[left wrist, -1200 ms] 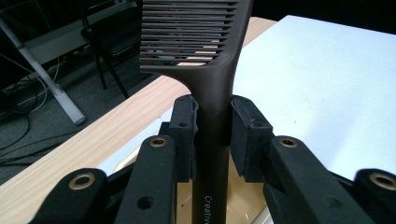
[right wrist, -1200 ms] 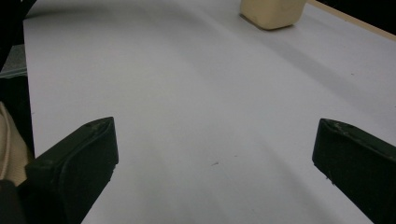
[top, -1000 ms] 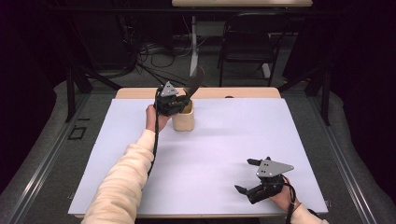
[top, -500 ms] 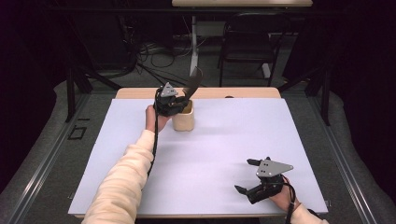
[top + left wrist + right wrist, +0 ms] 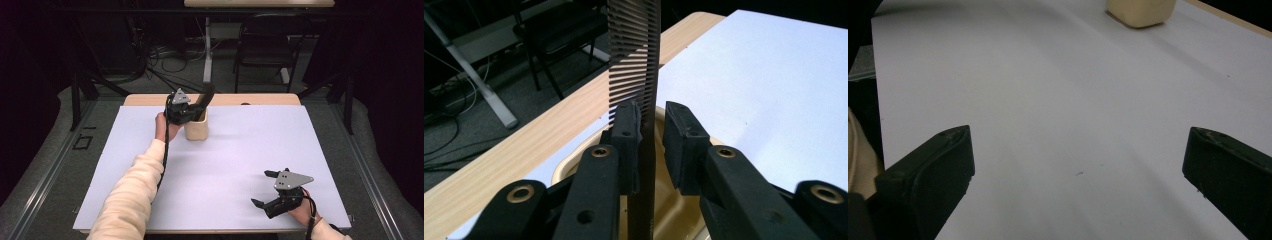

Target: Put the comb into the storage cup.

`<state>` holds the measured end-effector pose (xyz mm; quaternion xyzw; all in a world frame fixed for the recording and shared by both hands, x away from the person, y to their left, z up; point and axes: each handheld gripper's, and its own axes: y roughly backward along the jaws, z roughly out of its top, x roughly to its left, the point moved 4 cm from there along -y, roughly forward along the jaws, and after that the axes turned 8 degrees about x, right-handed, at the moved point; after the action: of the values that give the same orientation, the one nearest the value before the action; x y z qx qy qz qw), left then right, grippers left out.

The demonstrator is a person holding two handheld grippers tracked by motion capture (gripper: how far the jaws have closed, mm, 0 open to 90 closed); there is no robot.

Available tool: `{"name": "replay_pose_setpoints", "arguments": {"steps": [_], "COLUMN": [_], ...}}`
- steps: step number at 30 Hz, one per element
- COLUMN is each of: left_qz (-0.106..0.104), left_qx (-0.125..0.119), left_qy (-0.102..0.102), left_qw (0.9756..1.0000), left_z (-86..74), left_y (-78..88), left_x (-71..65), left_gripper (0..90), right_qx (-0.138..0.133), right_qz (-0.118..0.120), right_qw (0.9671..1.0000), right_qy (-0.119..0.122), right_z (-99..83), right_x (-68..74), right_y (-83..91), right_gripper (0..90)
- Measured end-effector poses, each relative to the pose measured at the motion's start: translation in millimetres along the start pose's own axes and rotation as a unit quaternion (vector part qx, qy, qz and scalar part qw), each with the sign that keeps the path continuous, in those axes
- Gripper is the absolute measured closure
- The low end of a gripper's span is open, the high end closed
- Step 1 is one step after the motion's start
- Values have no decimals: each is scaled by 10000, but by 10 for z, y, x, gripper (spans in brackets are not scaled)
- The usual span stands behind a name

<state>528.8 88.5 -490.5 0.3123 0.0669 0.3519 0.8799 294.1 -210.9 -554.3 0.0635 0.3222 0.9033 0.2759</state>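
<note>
A black comb (image 5: 206, 95) stands upright in a cream cup (image 5: 197, 131) at the far side of the white table cover. My left gripper (image 5: 200, 107) hovers over the cup with the comb (image 5: 634, 50) between its jaws. The jaws have just been closing. The left pad touches the comb's spine and the right pad stands a sliver away from it. The cup's rim (image 5: 574, 160) shows below the jaws. My right gripper (image 5: 261, 188) rests near the front right of the table, open wide with nothing between its fingers. In the right gripper view the cup (image 5: 1140, 11) is far ahead.
The white cover (image 5: 240, 155) lies on a wooden table whose far edge (image 5: 260, 99) shows as a bare strip. Behind the table stand a dark chair (image 5: 260, 45), a metal stand leg and loose cables on the floor.
</note>
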Motion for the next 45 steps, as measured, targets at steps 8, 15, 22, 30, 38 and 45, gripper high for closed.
{"name": "replay_pose_setpoints", "arguments": {"steps": [8, 15, 22, 30, 38, 45], "left_qz": [-78, 25, 134, 197, 285, 361], "left_qx": [-90, 34, 24, 89, 393, 416], "left_qy": [-3, 151, 266, 302, 333, 351], "left_qw": [9999, 9999, 9996, 9993, 9983, 9979], "left_z": [37, 25, 9, -1, -93, -208], "left_y": [133, 227, 322, 465, 589, 708], "left_x": [-24, -34, -42, -97, -186, -237], "left_gripper": [629, 427, 278, 135, 44, 3], "right_qx": [-4, 33, 25, 23, 25, 14], "right_qz": [-10, -11, 1, 5, -1, -13], "right_qw": [10000, 10000, 10000, 10000, 10000, 10000], "right_qy": [2, 3, 19, 4, 14, 9], "right_z": [1, -2, 3, 0, 0, 3], "right_x": [-4, -6, 4, 7, 4, 4], "right_y": [0, -8, -8, 0, 0, 1], "right_gripper": [0, 0, 0, 0, 0, 0]}}
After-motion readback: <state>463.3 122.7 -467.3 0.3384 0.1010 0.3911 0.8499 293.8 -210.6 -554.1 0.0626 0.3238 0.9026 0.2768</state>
